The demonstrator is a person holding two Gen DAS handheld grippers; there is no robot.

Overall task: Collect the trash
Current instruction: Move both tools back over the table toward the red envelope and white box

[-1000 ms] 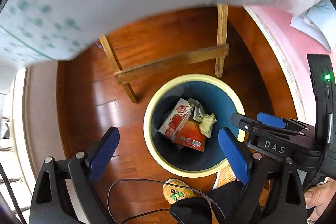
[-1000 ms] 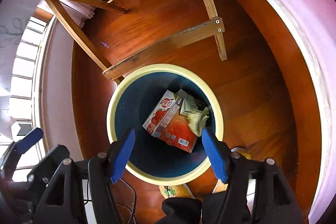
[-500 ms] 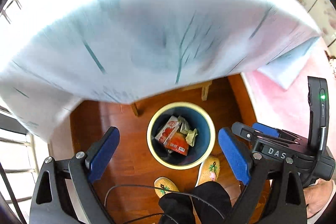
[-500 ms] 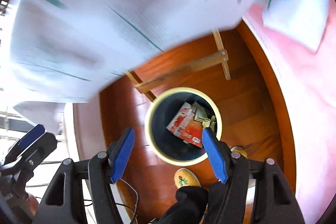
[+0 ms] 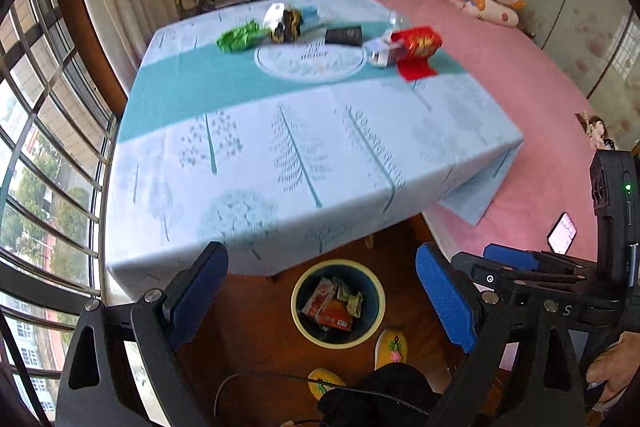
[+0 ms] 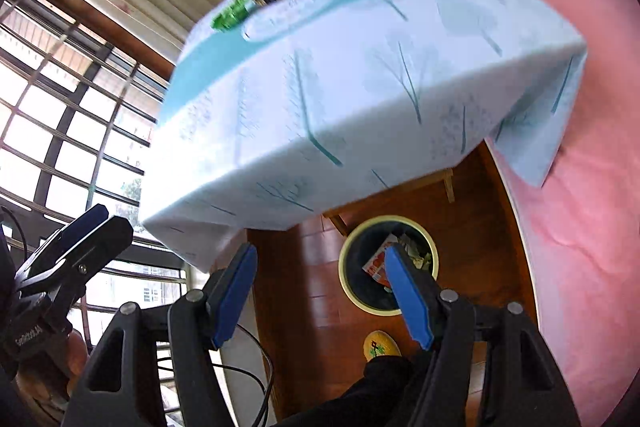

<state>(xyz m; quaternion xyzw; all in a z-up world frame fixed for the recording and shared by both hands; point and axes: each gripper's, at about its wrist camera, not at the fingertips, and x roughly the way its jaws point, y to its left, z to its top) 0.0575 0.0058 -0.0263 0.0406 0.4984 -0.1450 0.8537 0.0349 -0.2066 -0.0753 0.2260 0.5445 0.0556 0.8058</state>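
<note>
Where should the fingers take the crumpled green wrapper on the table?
Grip the crumpled green wrapper across its narrow middle, coming down from above on its near side. It lies low and elongated on the tree-print tablecloth, with a dark-and-silver crumpled packet close against its right end, so that end looks crowded.

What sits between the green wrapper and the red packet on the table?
Left wrist view: between green wrapper and red packet lie a silver-dark crumpled wrapper and a dark flat packet.

The near half of the tablecloth (image 5: 304, 155) at frame centre lies bare; wrappers (image 5: 240, 37) and a red packet (image 5: 416, 47) crowd its far edge. The bin (image 5: 338, 297), lower centre, stands open-topped.
</note>
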